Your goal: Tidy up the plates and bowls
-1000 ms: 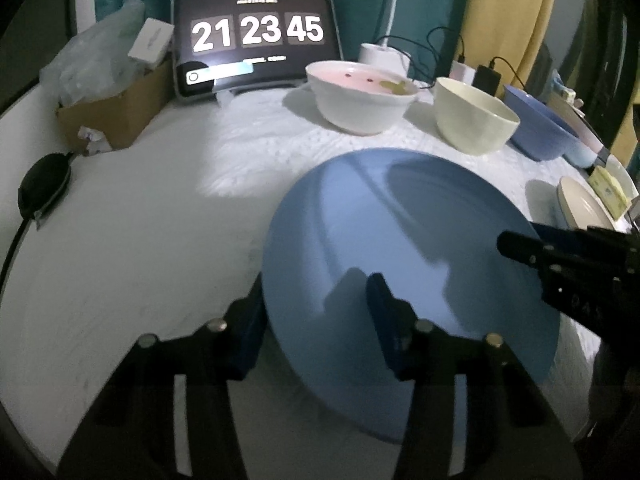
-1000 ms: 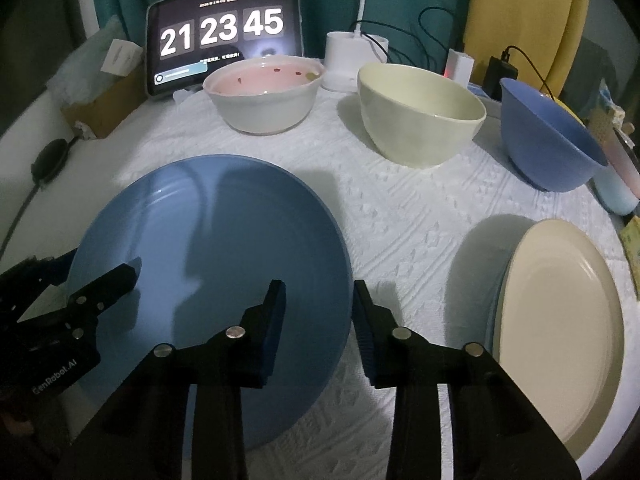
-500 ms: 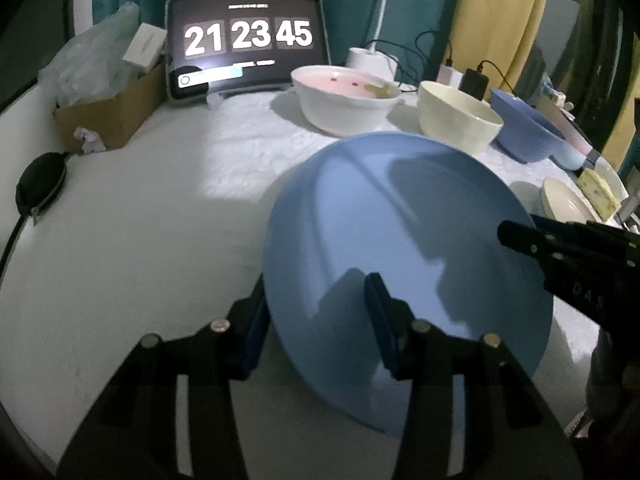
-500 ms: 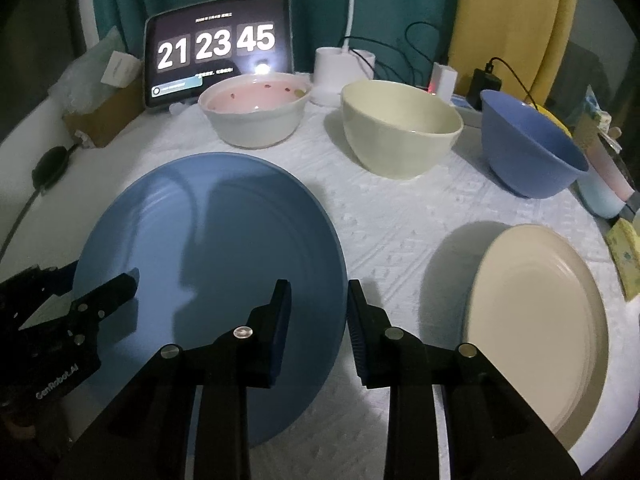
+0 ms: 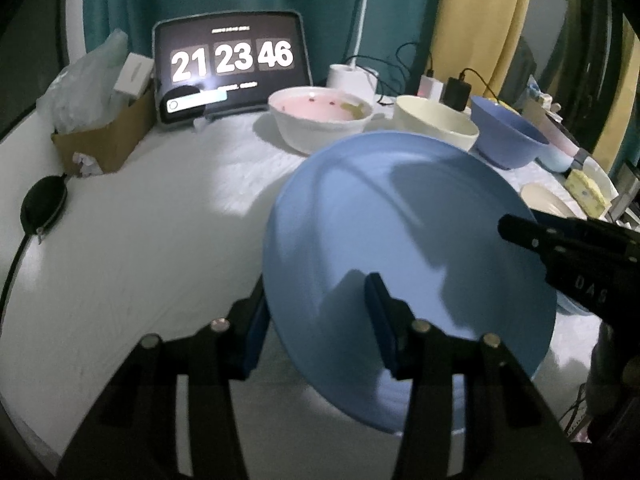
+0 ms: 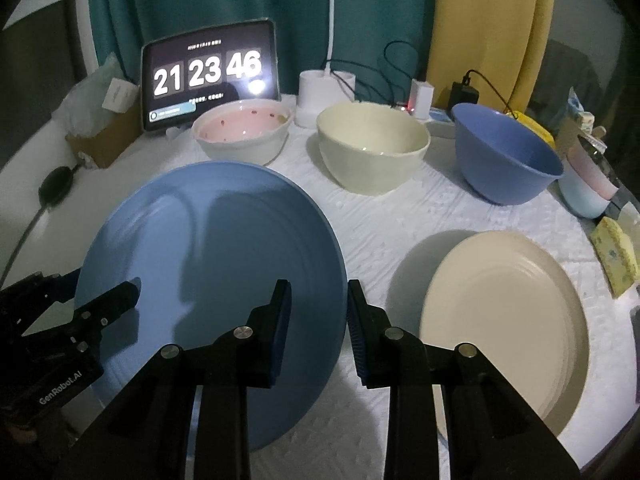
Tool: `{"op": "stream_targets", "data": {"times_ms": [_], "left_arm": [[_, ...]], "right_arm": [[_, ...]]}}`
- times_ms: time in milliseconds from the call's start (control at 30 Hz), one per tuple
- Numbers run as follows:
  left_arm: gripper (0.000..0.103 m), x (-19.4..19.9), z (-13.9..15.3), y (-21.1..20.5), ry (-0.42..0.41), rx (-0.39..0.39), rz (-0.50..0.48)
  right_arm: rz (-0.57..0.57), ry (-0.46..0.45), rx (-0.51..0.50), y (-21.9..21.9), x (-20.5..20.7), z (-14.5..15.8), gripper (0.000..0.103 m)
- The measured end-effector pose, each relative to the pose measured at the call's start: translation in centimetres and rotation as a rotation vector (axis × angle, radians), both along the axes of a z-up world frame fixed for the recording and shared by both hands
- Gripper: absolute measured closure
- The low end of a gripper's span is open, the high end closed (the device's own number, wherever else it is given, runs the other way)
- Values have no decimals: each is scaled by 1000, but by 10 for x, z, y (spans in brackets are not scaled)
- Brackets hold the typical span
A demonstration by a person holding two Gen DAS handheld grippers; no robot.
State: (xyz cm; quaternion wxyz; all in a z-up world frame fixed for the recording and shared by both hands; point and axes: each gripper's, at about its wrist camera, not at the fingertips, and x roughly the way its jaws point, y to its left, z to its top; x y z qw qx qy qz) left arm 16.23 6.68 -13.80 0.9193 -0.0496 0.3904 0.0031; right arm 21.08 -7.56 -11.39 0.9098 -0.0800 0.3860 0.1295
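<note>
Blue plate (image 6: 208, 264) held off the white tablecloth (image 6: 384, 220) by both grippers, tilted, one at each rim. Right gripper (image 6: 316, 320): jaws narrowed onto the plate's right edge, one blue pad on the upper face, the other below the rim; edge sits between them, pads look pressed on it. Left gripper (image 5: 316, 320): jaws partly closed across the opposite rim, right finger lying on the plate's upper face, left finger down behind the underside; grip on the plate. In the left wrist view the right gripper's black fingertip (image 5: 520, 232) reaches onto the plate from the right.

Just right of the blue plate, flat on the cloth, a cream plate (image 6: 504, 320), apart from it. Beyond, a row of three bowls: pink-lined white bowl (image 6: 244, 132), cream bowl (image 6: 372, 148), blue bowl (image 6: 504, 152), near one another, not clearly touching. Behind the row, a tablet (image 6: 208, 76) propped upright showing a clock. Cardboard box (image 5: 104, 140) with plastic bags at far left. Yellow sponge (image 6: 616, 256) at the right table edge. Light is dim; far right clutter too blurred to identify.
</note>
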Motion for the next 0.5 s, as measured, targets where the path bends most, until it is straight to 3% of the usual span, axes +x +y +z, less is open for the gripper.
{"op": "stream_targets", "data": {"times_ms": [500], "left_arm": [[56, 0, 19, -30, -20, 38, -45]], "right_arm": [[-42, -38, 49, -31, -7, 15, 73]]}}
